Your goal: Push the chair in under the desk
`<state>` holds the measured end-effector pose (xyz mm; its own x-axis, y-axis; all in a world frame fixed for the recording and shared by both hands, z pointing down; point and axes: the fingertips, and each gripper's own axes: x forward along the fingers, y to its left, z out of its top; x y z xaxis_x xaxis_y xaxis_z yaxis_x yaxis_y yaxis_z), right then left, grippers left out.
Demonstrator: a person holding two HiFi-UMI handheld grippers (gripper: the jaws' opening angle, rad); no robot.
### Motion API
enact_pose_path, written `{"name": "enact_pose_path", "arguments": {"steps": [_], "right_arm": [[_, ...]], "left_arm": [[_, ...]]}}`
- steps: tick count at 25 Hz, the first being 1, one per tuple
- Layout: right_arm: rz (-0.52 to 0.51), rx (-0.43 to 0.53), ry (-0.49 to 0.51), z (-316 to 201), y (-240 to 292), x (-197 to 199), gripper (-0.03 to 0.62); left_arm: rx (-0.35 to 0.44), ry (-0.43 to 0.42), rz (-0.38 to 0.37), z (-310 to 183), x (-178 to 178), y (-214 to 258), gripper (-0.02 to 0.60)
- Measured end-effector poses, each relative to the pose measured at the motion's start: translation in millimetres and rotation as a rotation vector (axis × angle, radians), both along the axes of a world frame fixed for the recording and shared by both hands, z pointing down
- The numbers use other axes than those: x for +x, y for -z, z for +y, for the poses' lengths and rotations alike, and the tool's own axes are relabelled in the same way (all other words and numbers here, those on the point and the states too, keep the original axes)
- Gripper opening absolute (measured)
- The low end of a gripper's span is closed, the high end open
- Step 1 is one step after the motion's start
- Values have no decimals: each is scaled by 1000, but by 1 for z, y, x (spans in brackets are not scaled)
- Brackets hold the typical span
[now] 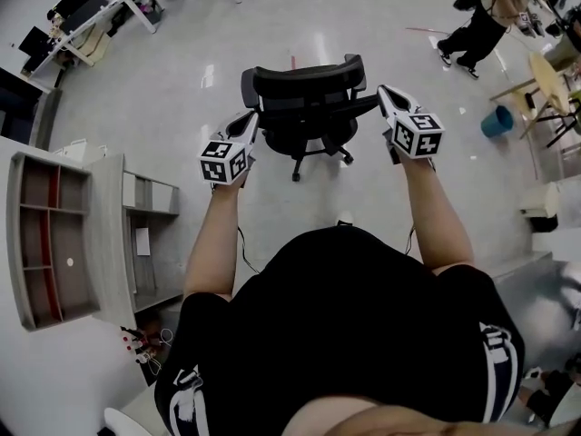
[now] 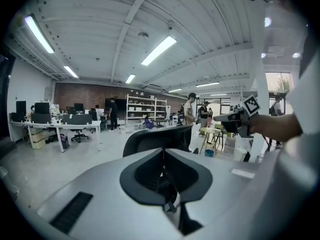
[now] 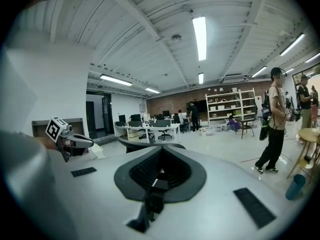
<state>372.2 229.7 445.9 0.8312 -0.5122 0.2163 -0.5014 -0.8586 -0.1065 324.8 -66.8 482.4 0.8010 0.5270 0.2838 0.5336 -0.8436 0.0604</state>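
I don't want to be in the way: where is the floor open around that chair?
Open floor beyond the chair, and left of it up to the shelves. Crowded at right: bin, table, a person.

No readable text, label, brand or number in sight. Only black-and-white square marker patterns (image 1: pixel 223 160) on left gripper (image 1: pixel 251 116), right gripper (image 1: pixel 385 91); no letters.

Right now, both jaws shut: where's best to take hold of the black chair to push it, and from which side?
Probably the backrest, at its two outer edges near the top, coming from the person's side. It is broad and upright, and the left gripper and right gripper, both shut, sit at either edge. The castor base should let the chair roll.
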Motion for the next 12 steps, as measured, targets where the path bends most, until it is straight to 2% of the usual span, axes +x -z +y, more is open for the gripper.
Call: {"name": "enact_pose_path", "arguments": {"steps": [6,12], "right_arm": [[-14,16,44,26,-7,56,-5],[-34,25,93,45,-22,96,-5]], "left_arm": [[14,55,-11,26,42,-1,20],[24,116,-20,44,68,-8,20]]}}
